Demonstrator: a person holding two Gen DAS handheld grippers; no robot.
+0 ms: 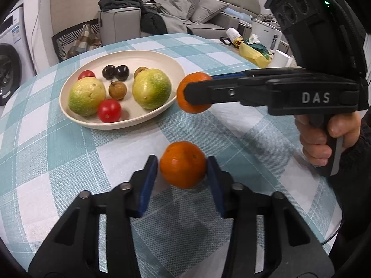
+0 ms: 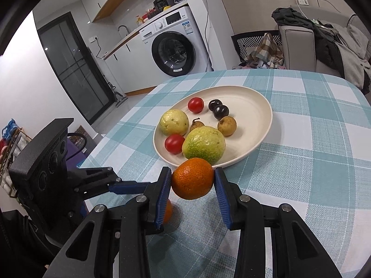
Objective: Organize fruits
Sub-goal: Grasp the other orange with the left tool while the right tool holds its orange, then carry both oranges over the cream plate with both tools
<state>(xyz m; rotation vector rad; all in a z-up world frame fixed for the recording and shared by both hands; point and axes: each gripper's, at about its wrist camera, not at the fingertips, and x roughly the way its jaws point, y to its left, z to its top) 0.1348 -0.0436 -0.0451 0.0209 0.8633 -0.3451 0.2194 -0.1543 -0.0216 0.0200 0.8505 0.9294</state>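
Note:
A cream plate (image 1: 76, 115) (image 2: 259, 106) on the checked tablecloth holds two green-yellow guavas (image 1: 151, 88) (image 2: 204, 148), two red tomatoes (image 1: 109, 110), two dark plums (image 1: 116, 72) and brown longans (image 1: 117, 90). My left gripper (image 1: 182, 165) is shut on an orange (image 1: 183, 164), held just above the cloth. My right gripper (image 2: 193, 180) is shut on a second orange (image 2: 193, 178) (image 1: 193, 92), held at the plate's near rim. The left gripper's orange (image 2: 168, 210) peeks out behind my right gripper's left finger.
A grey sofa (image 1: 176, 14) with cushions and clothes stands beyond the table. A washing machine (image 2: 174, 46) stands at the kitchen counter. Bags and a white box (image 1: 281, 59) lie past the table's far right edge.

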